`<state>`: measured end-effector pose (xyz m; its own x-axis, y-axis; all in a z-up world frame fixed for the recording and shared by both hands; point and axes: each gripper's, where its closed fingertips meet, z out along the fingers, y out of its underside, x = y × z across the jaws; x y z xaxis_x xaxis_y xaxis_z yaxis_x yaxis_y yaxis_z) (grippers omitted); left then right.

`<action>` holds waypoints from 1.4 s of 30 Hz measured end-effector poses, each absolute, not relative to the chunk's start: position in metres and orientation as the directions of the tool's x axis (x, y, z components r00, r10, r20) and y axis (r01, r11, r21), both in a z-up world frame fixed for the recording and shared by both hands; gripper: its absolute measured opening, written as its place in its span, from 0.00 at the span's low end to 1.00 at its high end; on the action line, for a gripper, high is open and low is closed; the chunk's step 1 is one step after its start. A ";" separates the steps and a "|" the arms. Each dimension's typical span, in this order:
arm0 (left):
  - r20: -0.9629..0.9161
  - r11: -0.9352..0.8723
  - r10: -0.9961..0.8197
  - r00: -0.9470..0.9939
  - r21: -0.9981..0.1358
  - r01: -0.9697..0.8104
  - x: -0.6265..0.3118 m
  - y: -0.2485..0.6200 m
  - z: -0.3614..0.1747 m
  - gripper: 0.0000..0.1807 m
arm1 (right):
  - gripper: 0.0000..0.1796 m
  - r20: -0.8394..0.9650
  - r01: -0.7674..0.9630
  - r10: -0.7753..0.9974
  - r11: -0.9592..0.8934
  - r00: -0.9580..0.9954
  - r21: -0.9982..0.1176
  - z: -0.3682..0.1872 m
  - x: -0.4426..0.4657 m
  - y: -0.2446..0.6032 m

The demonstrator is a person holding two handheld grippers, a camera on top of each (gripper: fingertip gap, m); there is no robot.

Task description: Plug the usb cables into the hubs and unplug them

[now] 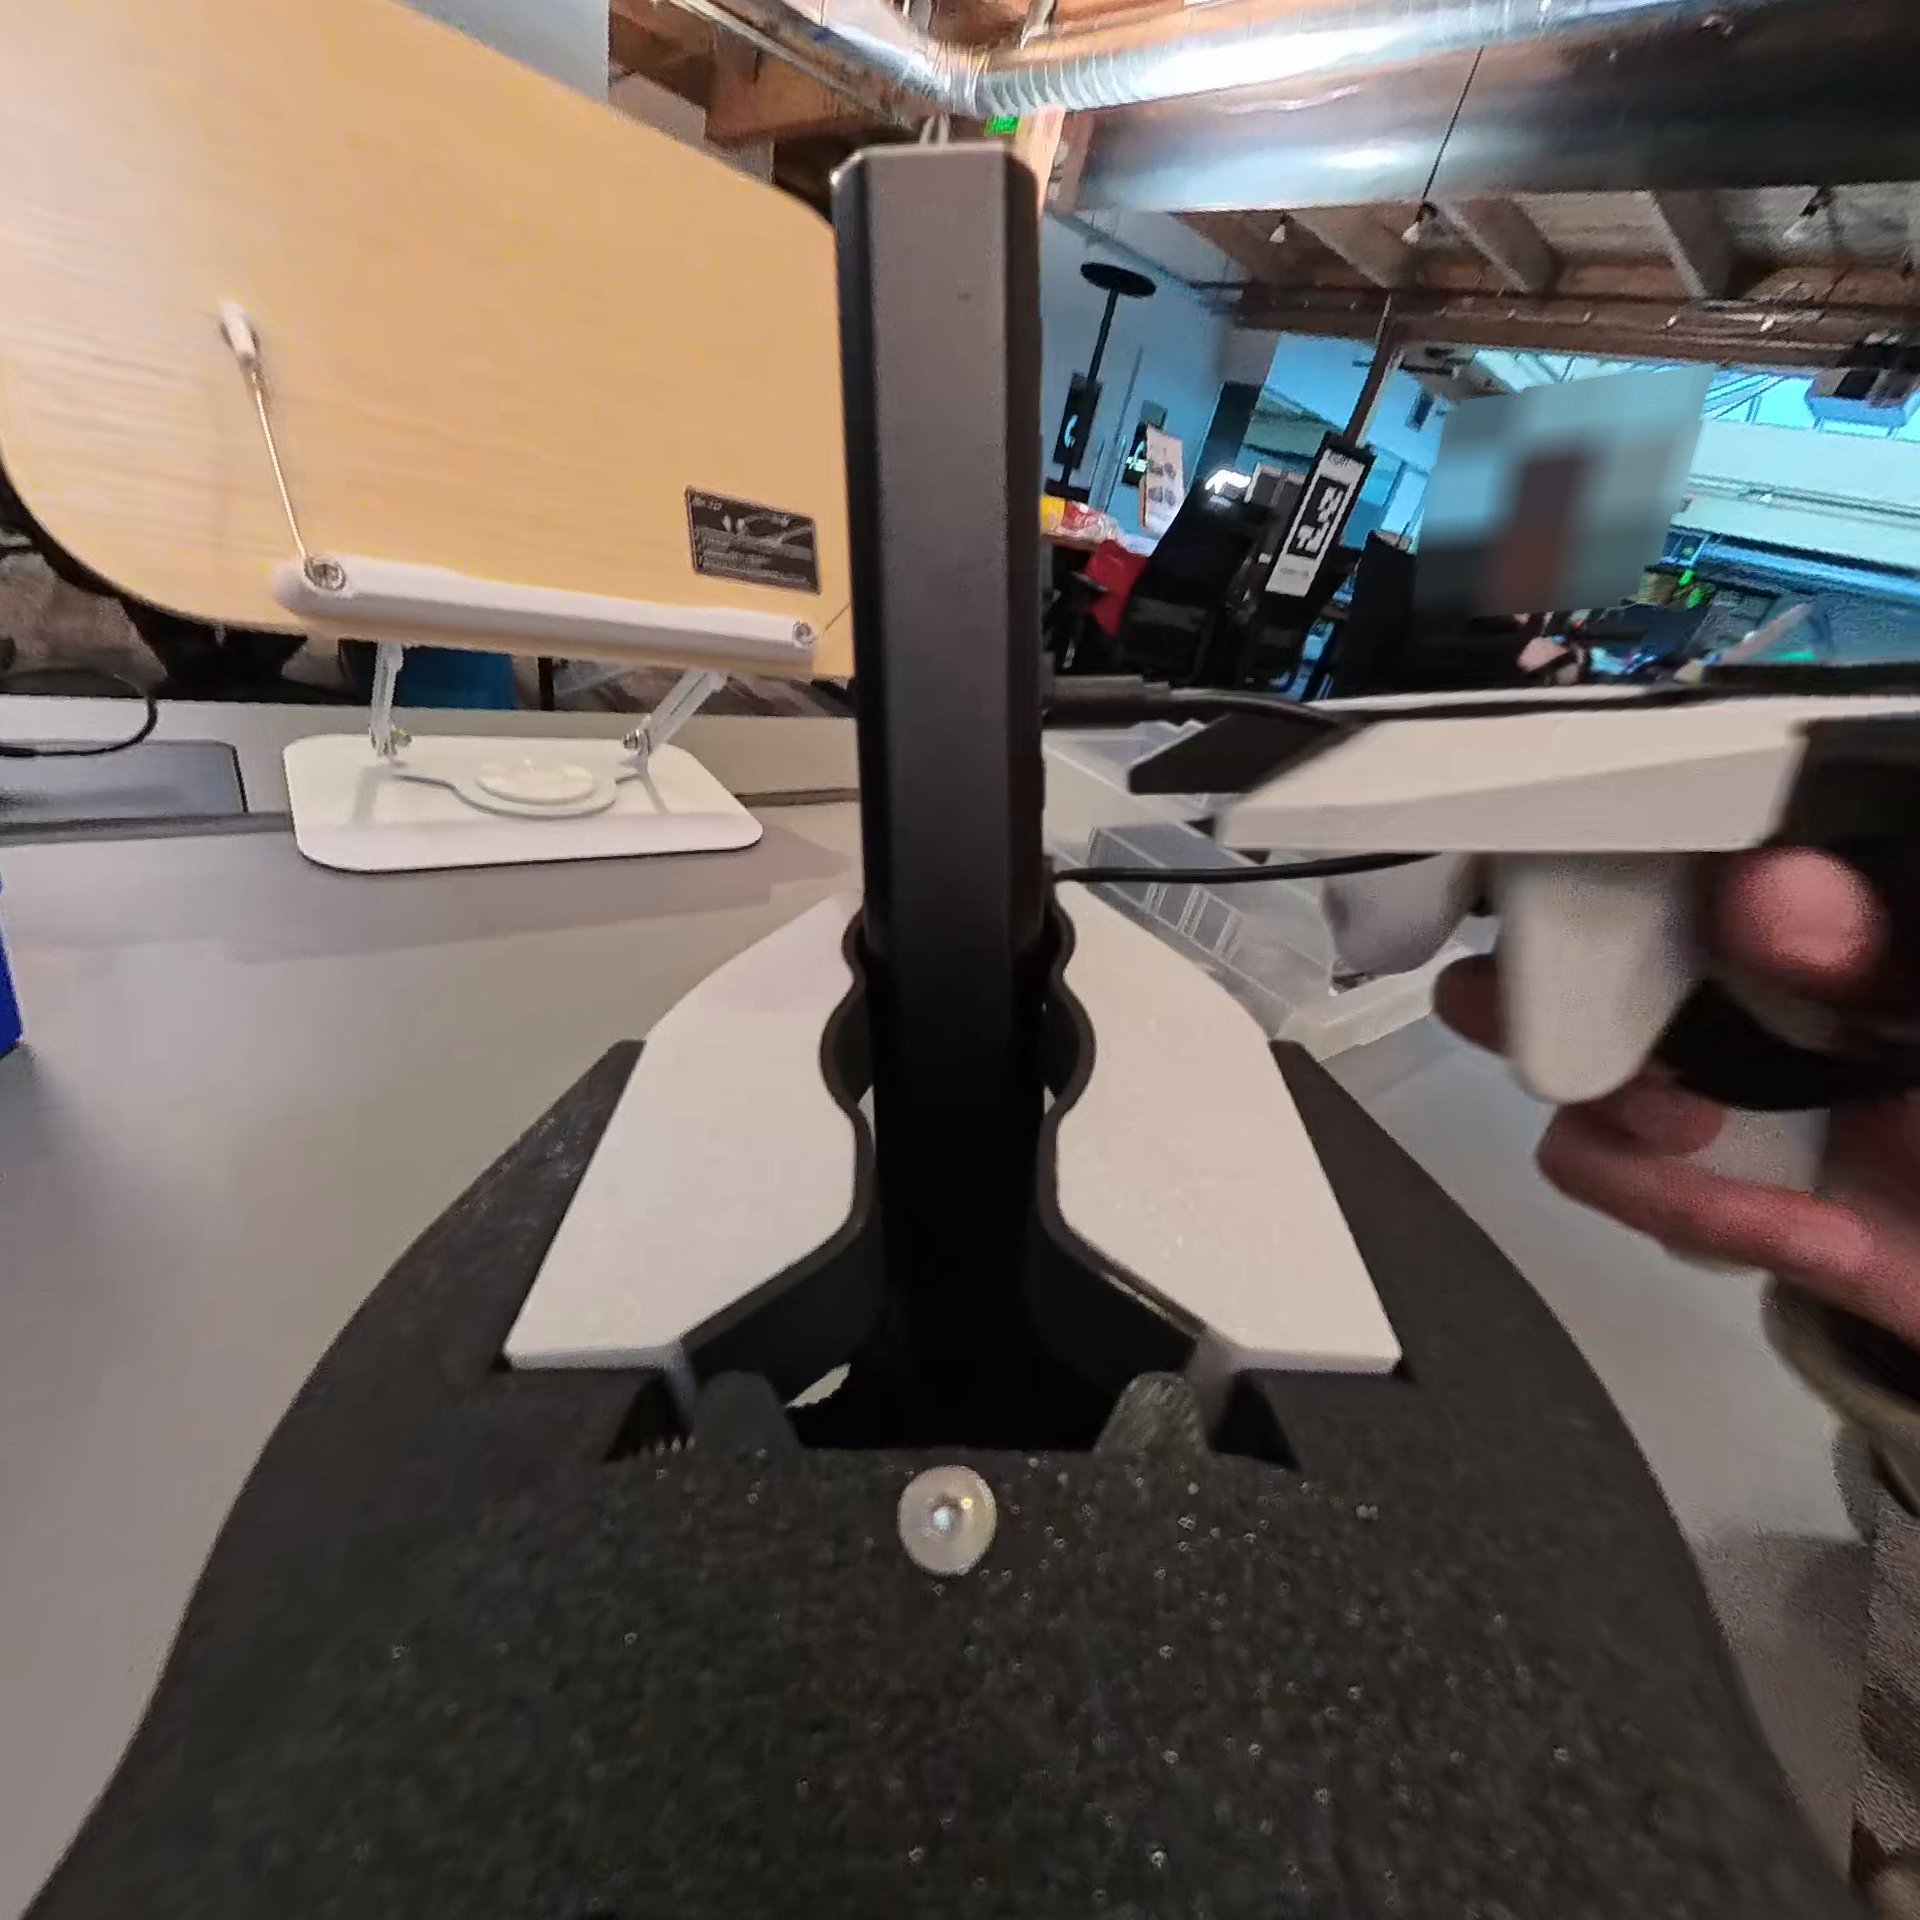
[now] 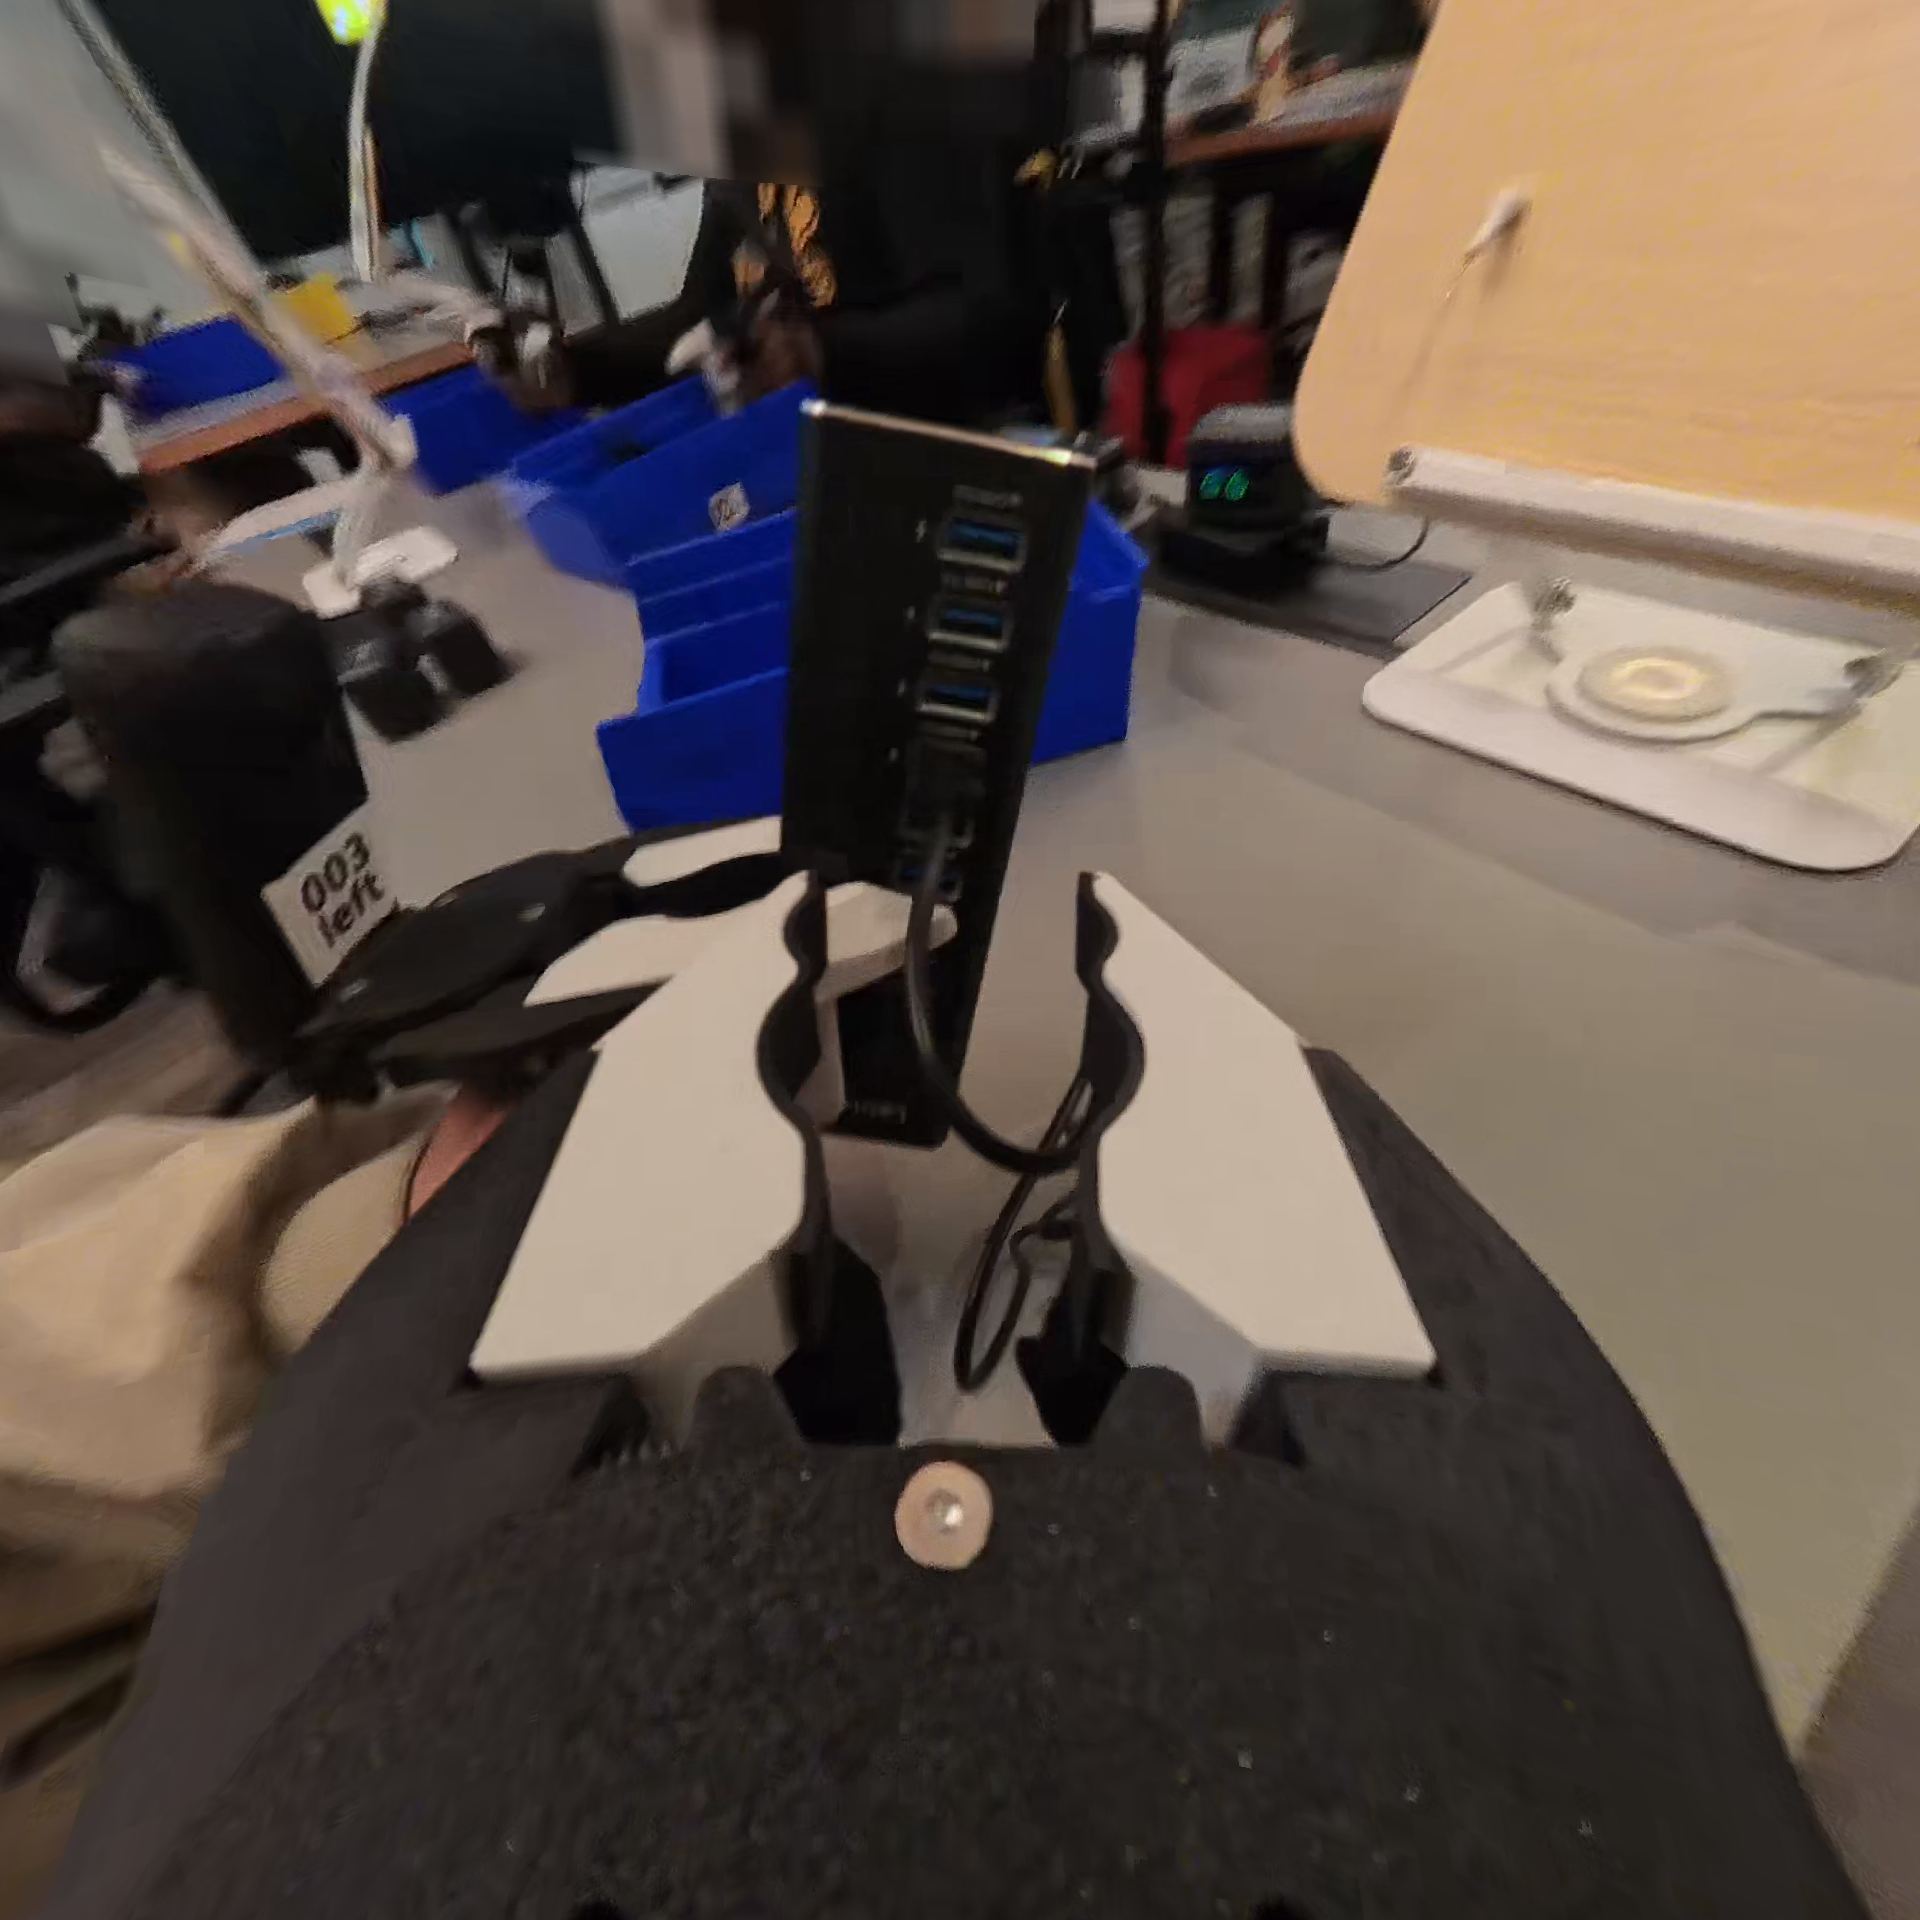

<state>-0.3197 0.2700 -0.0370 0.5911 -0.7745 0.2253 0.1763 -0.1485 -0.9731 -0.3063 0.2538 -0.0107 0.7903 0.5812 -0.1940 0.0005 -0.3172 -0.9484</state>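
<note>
Left wrist view: hub (image 1: 940,644) ports hidden.

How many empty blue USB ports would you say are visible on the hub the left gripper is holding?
3, stacked down the face of the upright black hub: top, middle, lower. Below them a black cable is plugged in; more ports lower down may be hidden.

I work in a lab-like workshop space: exposed wooden ceiling beams (image 1: 1455,260) and a silver duct (image 1: 1091,62) run overhead, blue parts bins (image 2: 717,623) sit on my grey worktable (image 2: 1455,1039), and more desks, black chairs (image 1: 1174,592) and cluttered shelves (image 2: 1247,114) fill the background.
</note>
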 end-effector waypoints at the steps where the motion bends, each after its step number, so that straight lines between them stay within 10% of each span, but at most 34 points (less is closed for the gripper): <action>1: 0.218 -0.136 -0.785 0.579 -0.974 0.183 -0.318 0.267 -0.034 0.15 | 0.24 -0.200 -0.029 0.567 -0.296 0.799 -0.955 -0.008 -0.308 0.255; 7: 0.166 -0.052 -0.813 0.558 -0.975 0.215 -0.308 0.255 -0.023 0.16 | 0.07 -0.180 -0.091 0.549 -0.186 0.816 -0.978 0.008 -0.307 0.249; 36: 0.019 -0.004 -0.746 0.665 -1.000 0.024 -0.310 0.267 -0.040 0.17 | 0.08 -0.232 -0.138 0.508 -0.215 0.830 -0.967 -0.002 -0.301 0.252; 42: 0.466 -0.303 -0.531 0.708 -0.884 0.355 -0.396 0.340 -0.059 0.15 | 0.08 -0.101 -0.080 0.477 -0.065 0.873 -0.995 0.026 -0.273 0.233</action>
<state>-0.3957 0.3398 -0.0587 0.7080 -0.5306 0.4661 0.3552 -0.3028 -0.8844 -0.2727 0.2333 0.0259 0.8731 0.4769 -0.1010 -0.0795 -0.0650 -0.9947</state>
